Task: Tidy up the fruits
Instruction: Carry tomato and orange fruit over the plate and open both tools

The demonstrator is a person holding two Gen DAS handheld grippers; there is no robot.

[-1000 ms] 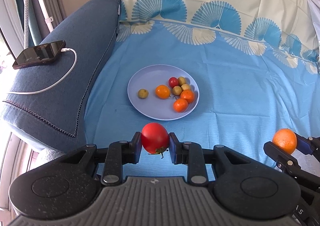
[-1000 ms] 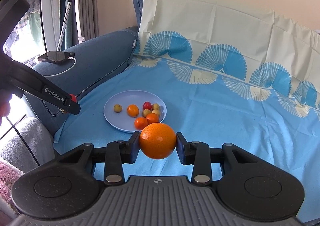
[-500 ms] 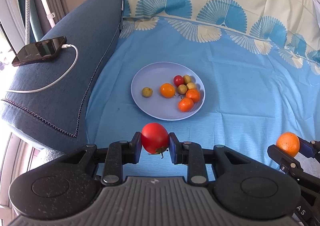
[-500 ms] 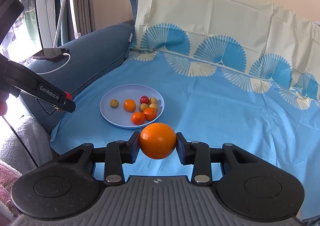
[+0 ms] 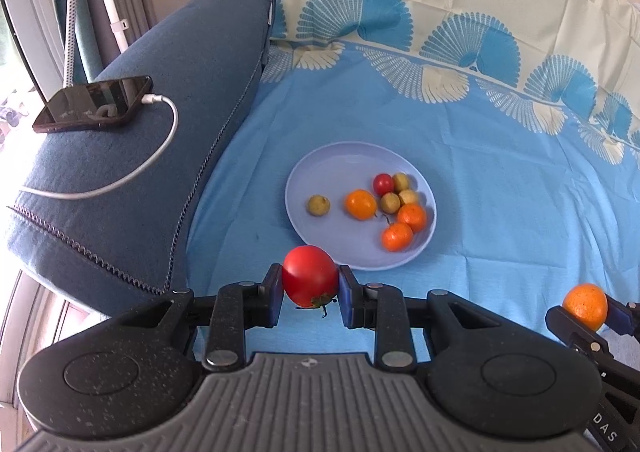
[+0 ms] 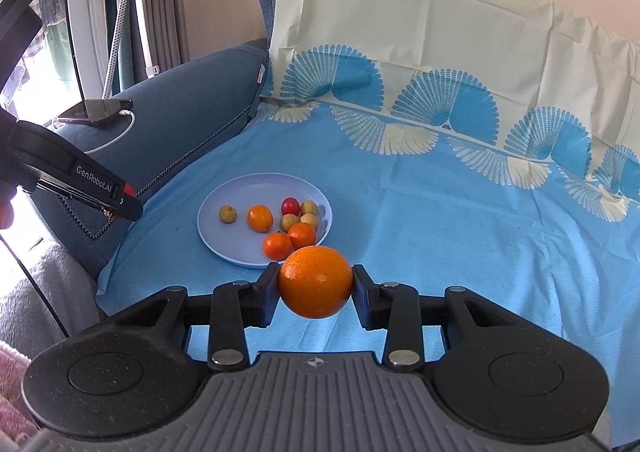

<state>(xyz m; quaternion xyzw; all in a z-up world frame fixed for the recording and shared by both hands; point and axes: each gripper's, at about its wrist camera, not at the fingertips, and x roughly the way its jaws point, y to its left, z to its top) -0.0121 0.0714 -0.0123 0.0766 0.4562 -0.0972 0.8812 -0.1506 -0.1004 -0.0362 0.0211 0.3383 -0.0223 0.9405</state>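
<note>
My left gripper is shut on a red tomato and holds it in the air just in front of the near rim of a pale blue plate. The plate holds several small fruits: oranges, yellow-green ones and a small red one. My right gripper is shut on an orange, held above the blue sheet near the plate. The right gripper with its orange also shows at the right edge of the left wrist view. The left gripper's body shows at the left of the right wrist view.
The plate lies on a blue patterned sheet over a sofa seat. A dark blue armrest at the left carries a phone with a white cable. The backrest rises behind, under the cream part of the sheet.
Both grippers have moved a little forward toward the plate with their fruit still held. The plate looks nearer and the right gripper's orange sits lower in the left wrist view.
</note>
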